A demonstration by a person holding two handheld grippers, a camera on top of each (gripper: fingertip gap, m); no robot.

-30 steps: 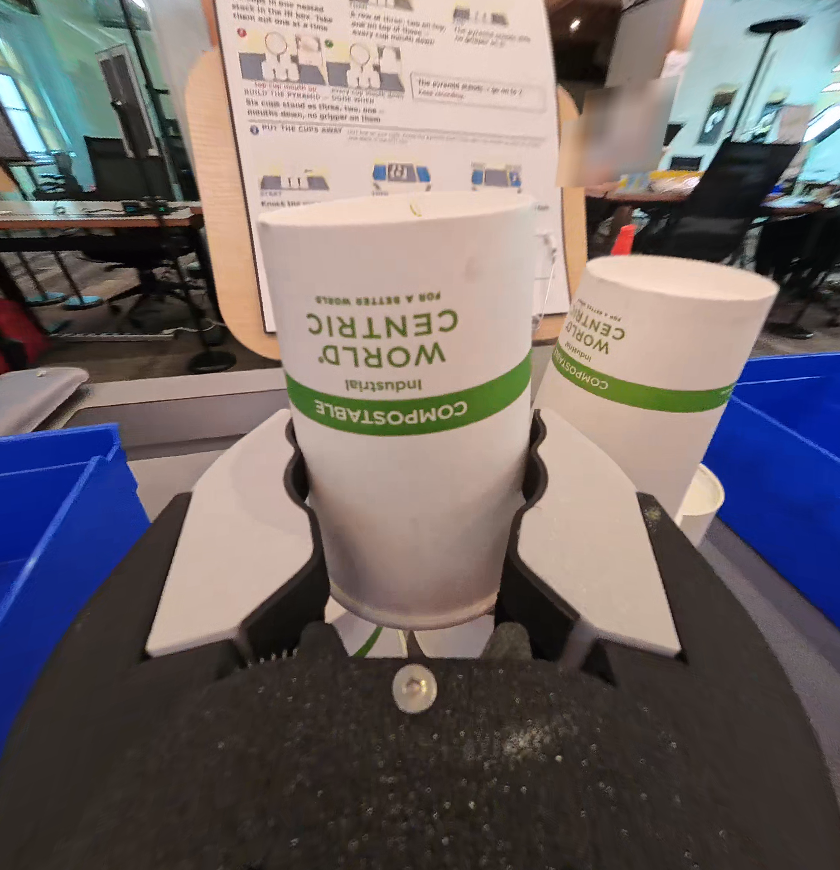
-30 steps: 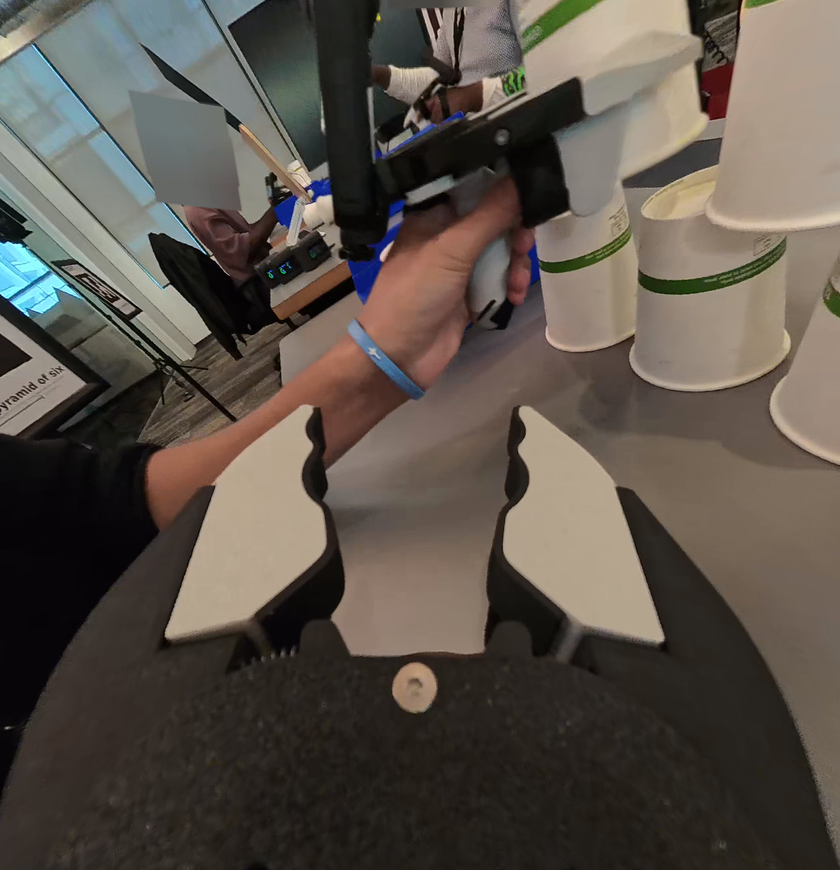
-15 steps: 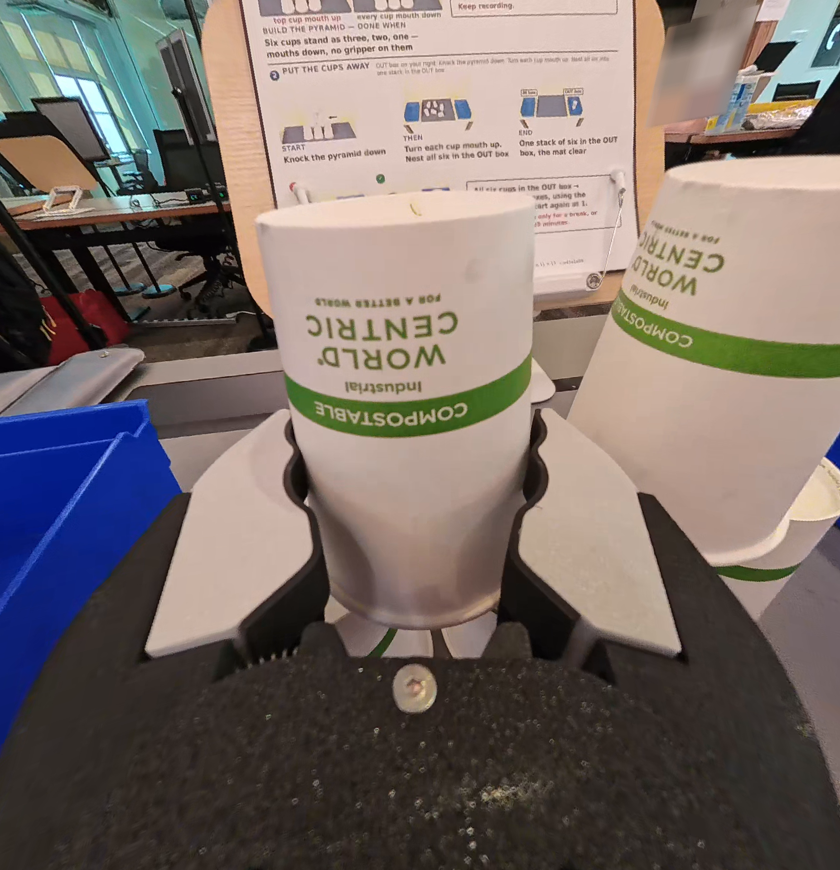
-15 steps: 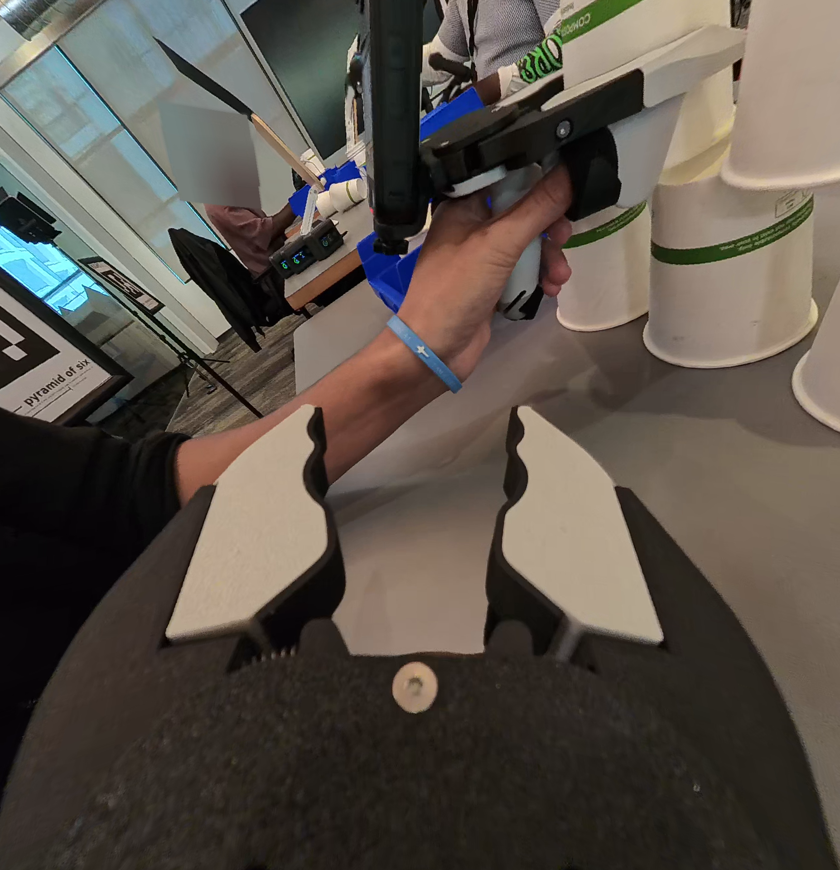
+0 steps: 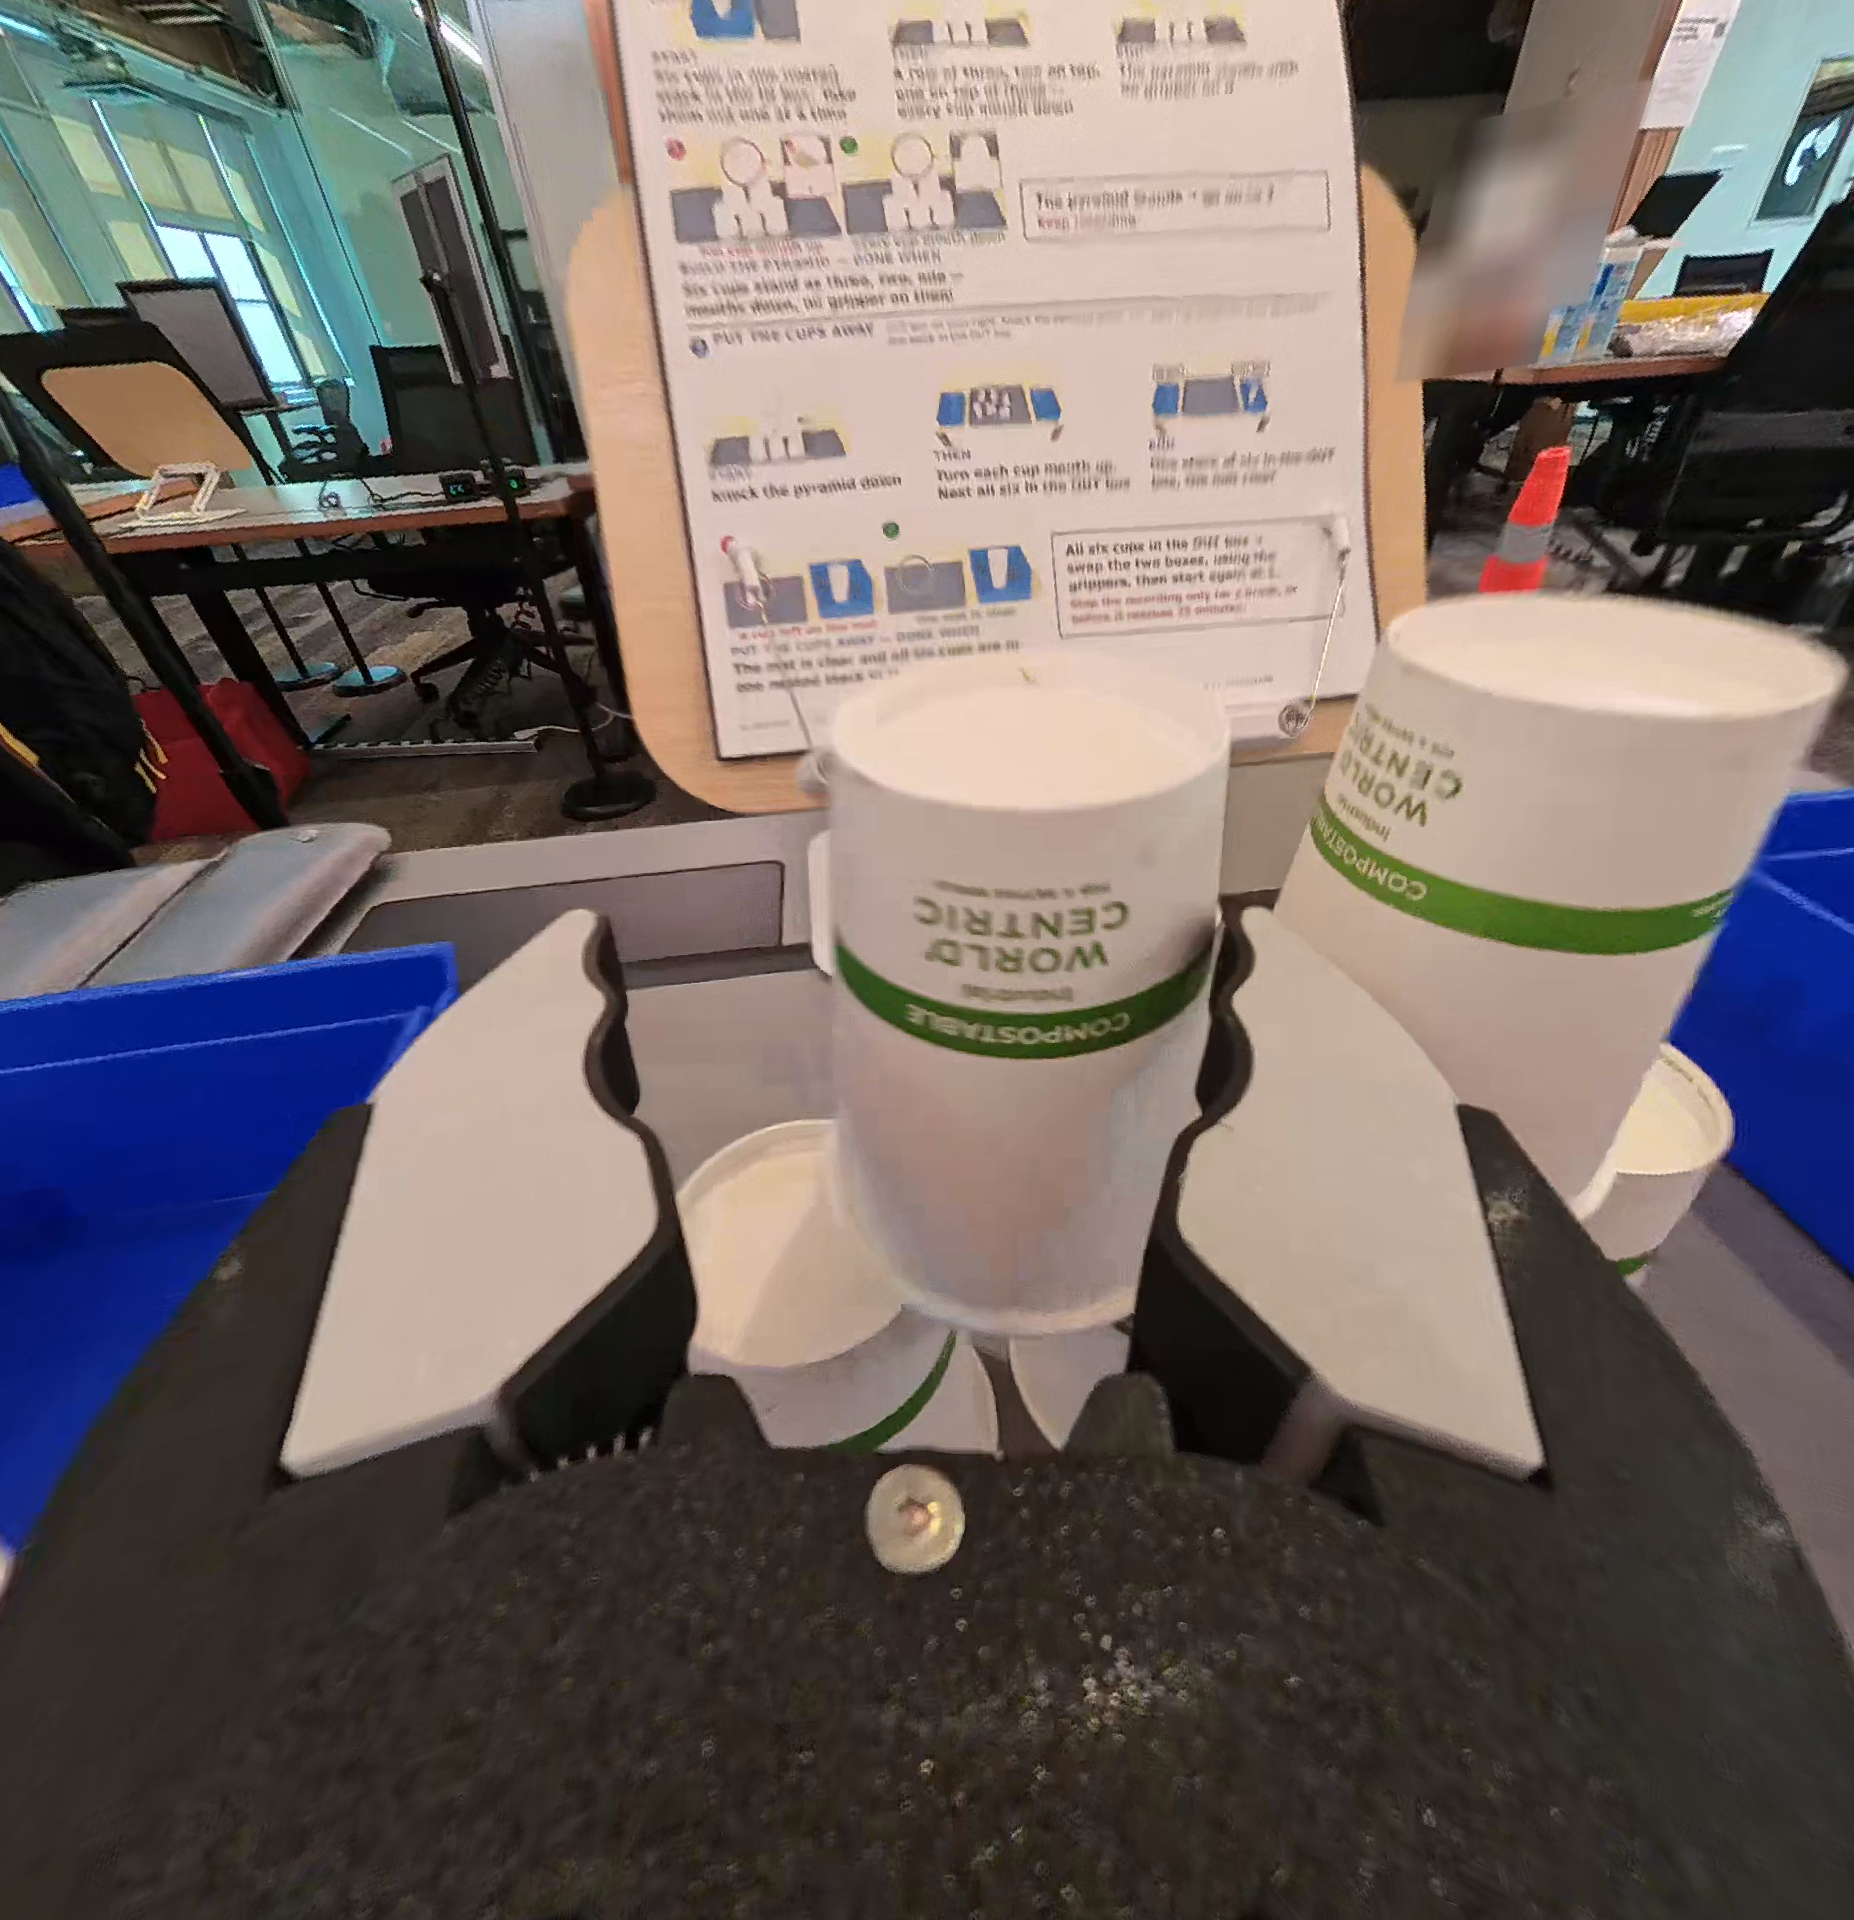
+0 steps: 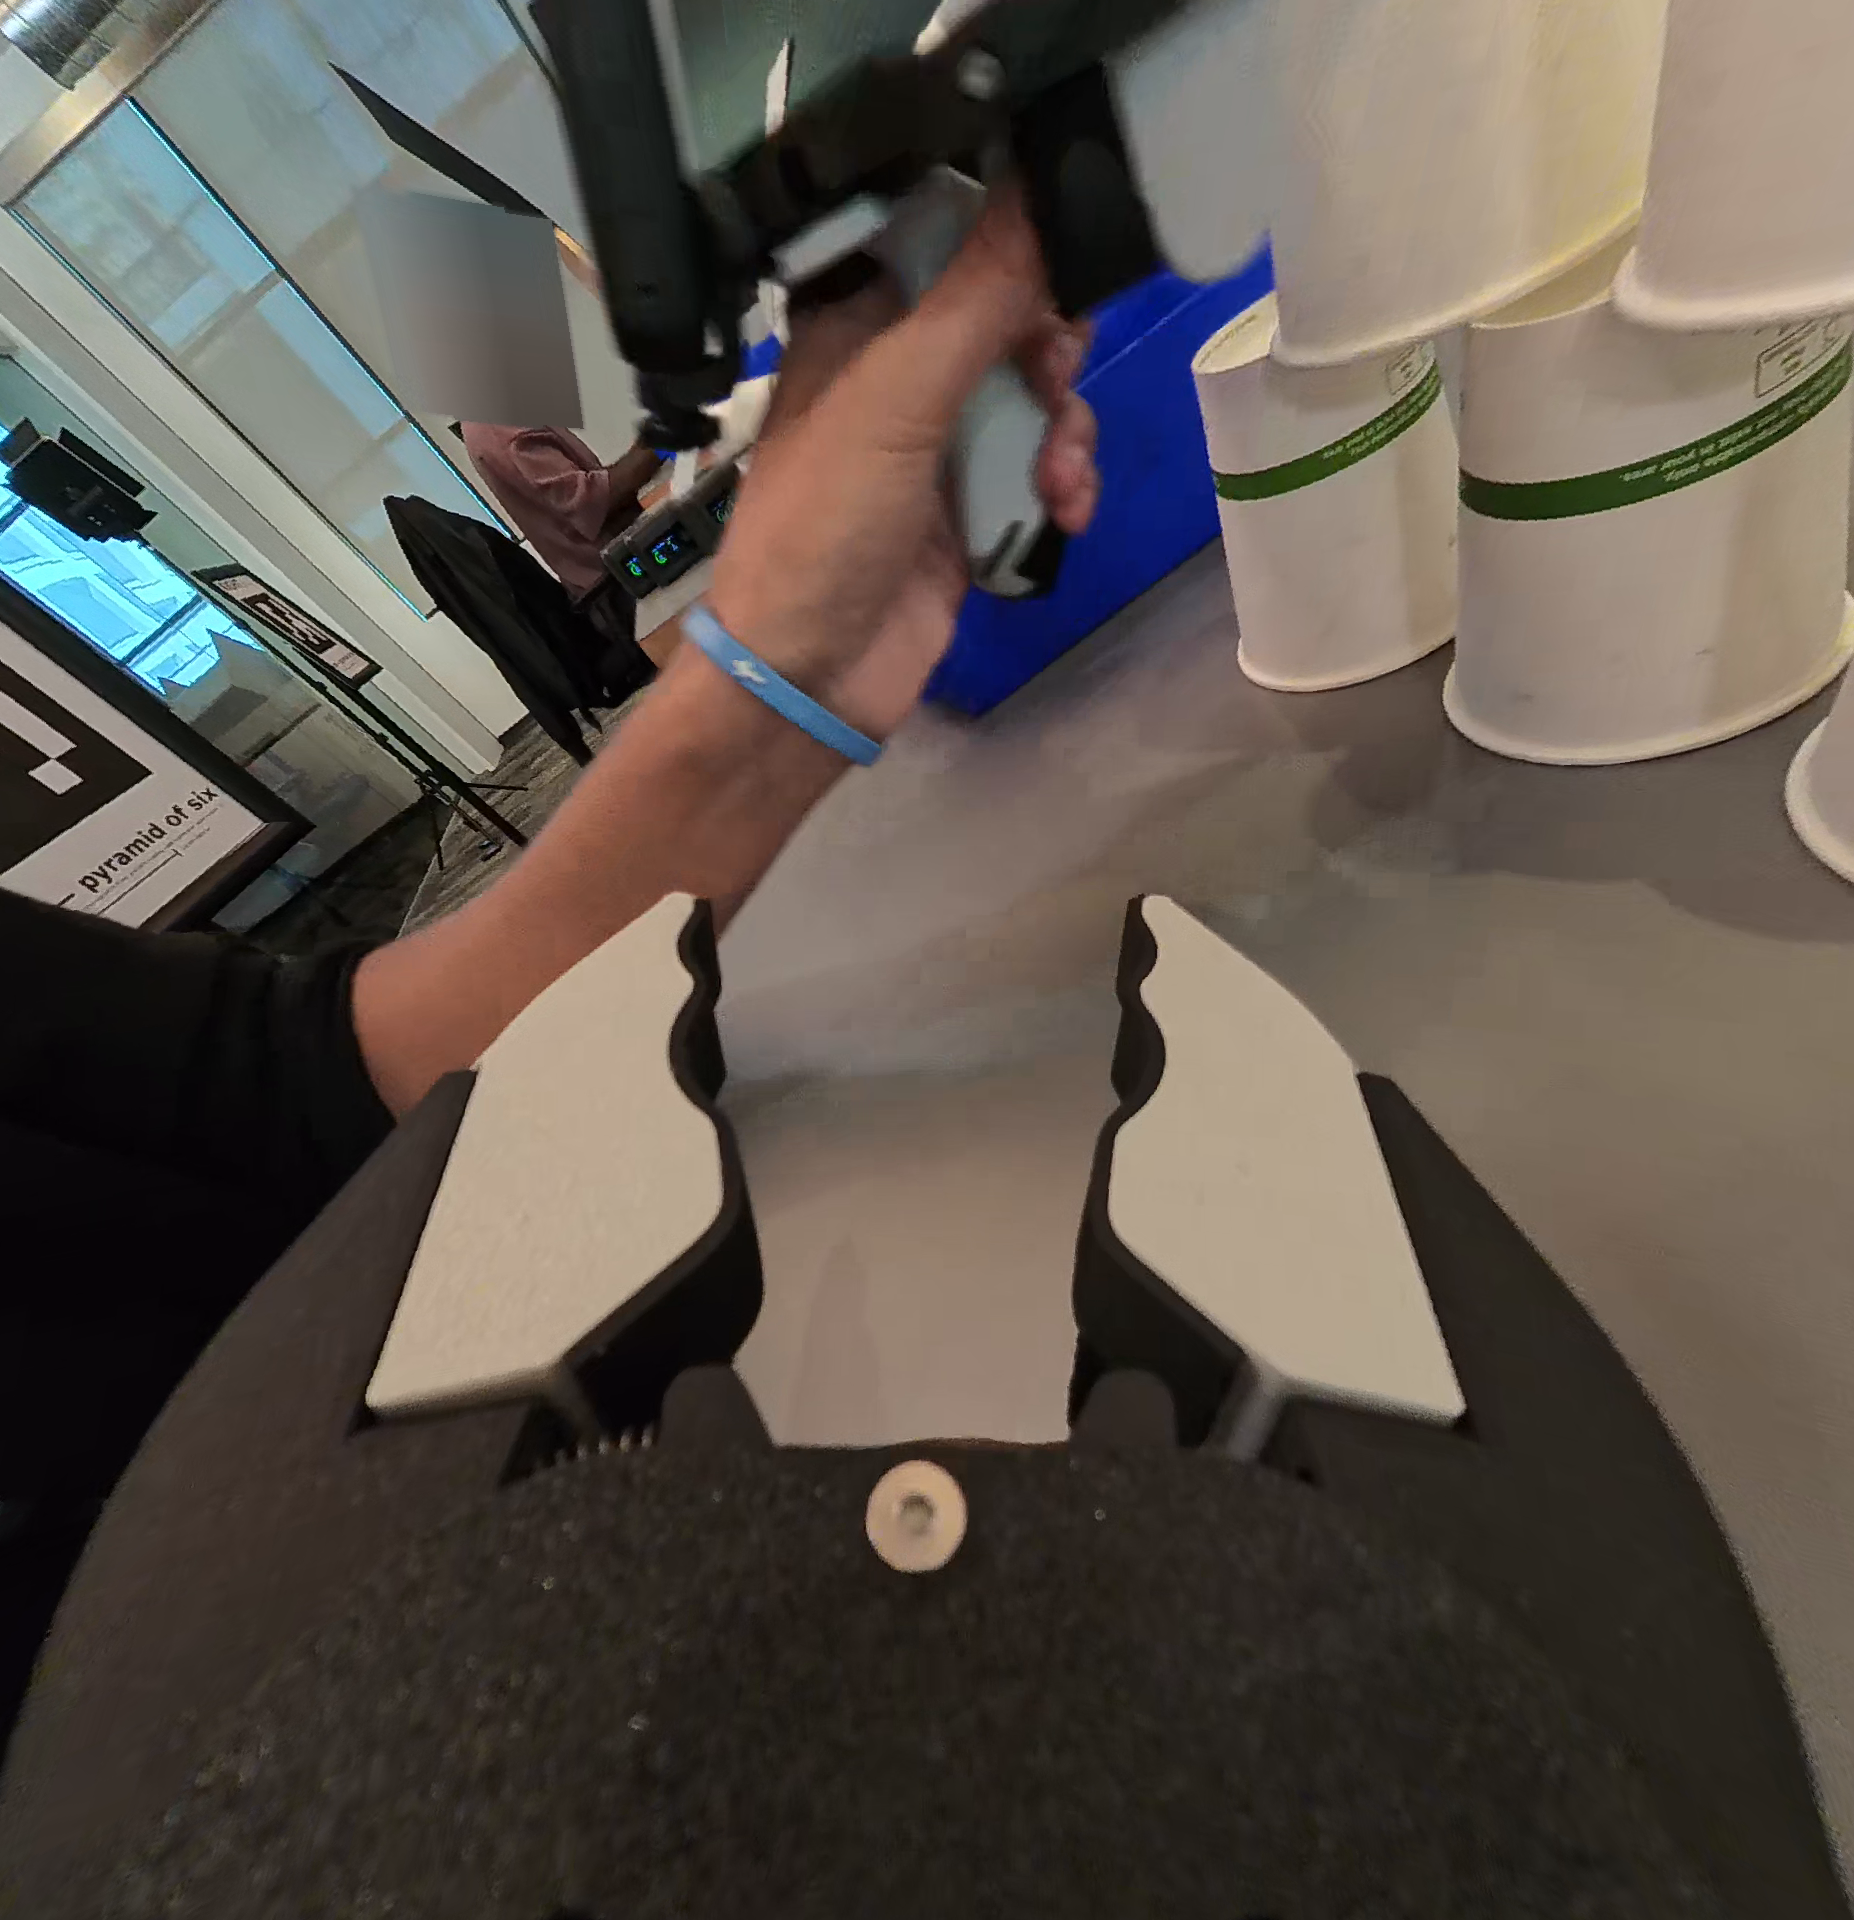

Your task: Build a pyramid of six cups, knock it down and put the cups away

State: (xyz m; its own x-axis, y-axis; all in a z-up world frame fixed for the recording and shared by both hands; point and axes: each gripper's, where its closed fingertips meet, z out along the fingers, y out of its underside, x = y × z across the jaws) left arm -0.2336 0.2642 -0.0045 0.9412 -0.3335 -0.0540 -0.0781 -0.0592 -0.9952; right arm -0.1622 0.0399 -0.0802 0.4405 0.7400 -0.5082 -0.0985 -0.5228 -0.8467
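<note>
An open-plan office with desks and chairs lies behind a grey tabletop (image 6: 1266, 935), where an illustrated instruction sheet on a wooden board (image 5: 1006, 416) stands at the far edge.

The left gripper (image 5: 912, 1039) has its jaws spread wide; the white paper cup with a green band (image 5: 1016, 997), mouth down, stands between them, close against the right finger with a clear gap on the left, seemingly released onto the cups below. A second upturned banded cup (image 5: 1546, 894) sits just beside it, also on the second tier. The right gripper (image 6: 918, 1039) is open and empty, low over bare table.

Judging by this, the base row of three and both second-tier cups are placed; the top cup, the knock-down and the putting away remain.

Motion blur softens both views. The third base cup (image 6: 1848, 810) is cut off at the frame edge, the sixth cup is not visible, and the blue plastic bins (image 5: 154, 1122) show only partly.
</note>
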